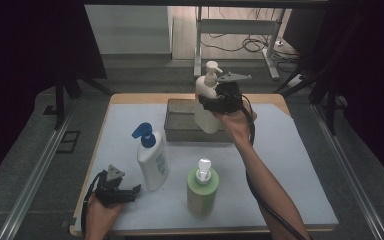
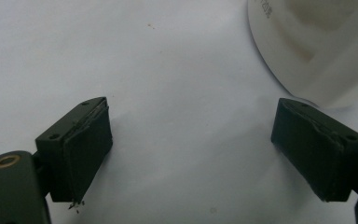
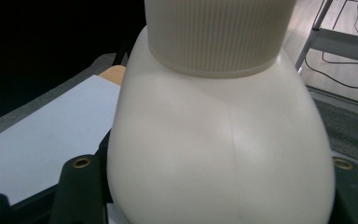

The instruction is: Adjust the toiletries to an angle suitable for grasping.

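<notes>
My right gripper is shut on the shoulder of a cream pump bottle and holds it upright in the air over the grey bin. In the right gripper view the cream bottle sits between the two black jaws of the right gripper, with its ribbed collar at the top. My left gripper rests low at the table's front left, open, with nothing between its jaws. Its tips point toward a white bottle with a blue pump, whose base stands just beyond the right-hand jaw.
A green bottle with a white pump stands at the front centre of the pale mat. The grey bin lies at the back of the table. A metal frame and cables are on the floor behind.
</notes>
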`<state>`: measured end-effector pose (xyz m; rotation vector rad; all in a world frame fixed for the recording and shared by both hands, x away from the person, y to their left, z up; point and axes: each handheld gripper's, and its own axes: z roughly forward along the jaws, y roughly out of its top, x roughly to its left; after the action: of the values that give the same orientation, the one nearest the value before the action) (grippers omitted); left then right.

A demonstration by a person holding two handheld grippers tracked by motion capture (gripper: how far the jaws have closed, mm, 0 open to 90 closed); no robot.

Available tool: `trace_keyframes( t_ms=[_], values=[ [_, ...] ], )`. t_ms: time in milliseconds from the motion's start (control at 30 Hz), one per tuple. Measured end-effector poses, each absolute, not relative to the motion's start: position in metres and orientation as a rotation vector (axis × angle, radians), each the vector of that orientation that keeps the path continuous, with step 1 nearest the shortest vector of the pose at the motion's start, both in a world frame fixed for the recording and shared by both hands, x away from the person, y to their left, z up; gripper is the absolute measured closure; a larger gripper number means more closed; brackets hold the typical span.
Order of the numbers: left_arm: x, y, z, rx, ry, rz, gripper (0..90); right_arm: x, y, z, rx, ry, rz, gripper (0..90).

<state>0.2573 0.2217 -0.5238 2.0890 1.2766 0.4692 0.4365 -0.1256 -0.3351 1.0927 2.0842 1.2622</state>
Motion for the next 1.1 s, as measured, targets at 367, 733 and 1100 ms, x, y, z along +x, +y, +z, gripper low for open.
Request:
trace_keyframes(
  t_ms=[367, 733, 1100],
  values=[
    [0.257, 0.222, -0.524, 2.089, 1.276, 0.469, 12.2, 0.450, -0.111, -0.339, 1.090, 2.079, 1.267, 37.4],
    [0.257, 0.222, -0.524, 2.088, 1.277, 0.469, 12.3, 0.463, -0.098, -0.346, 1.089, 2.081, 1.258, 37.4],
    [0.257, 0.222, -0.524, 2.089, 1.276, 0.469, 12.2, 0.471, -0.091, -0.362, 1.091, 2.100, 1.237, 37.4]
  ],
)
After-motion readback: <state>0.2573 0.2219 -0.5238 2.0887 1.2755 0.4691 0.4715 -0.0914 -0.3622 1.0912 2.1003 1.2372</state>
